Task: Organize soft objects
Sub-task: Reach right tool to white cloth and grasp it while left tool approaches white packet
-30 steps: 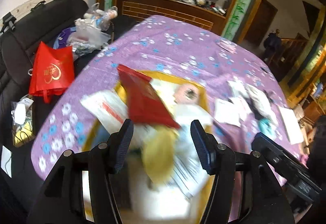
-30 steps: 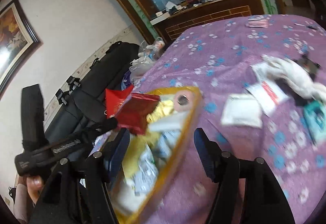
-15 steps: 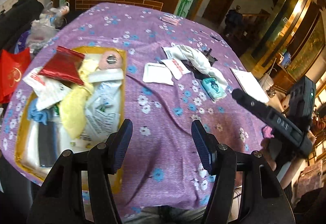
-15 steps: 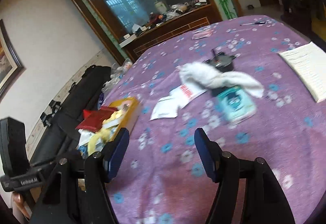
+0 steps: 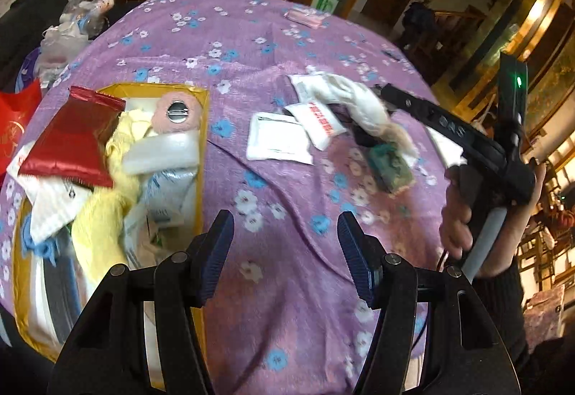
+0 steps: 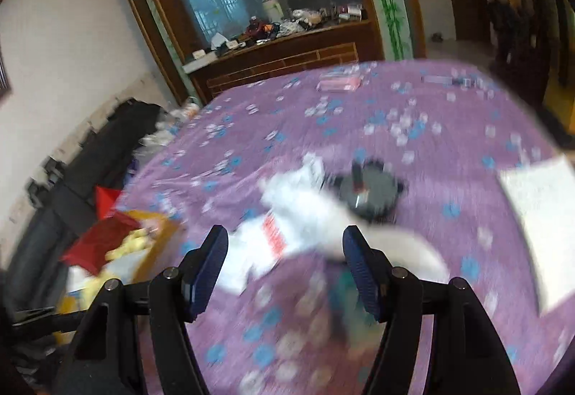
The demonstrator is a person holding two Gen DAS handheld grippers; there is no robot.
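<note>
Both grippers, left and right, hang spread and empty over the purple cloth. The white towel lies at one o'clock from the left gripper; the filled yellow box sits at ten o'clock.

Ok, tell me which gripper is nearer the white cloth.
Right. The right gripper hangs open just short of the white cloth. The left gripper, also open, is back near the yellow tray.

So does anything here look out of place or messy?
Yes. The red foil packet sticks out over the rim of the overfull yellow box, and a white towel sprawls across a dark object on the purple tablecloth.
</note>
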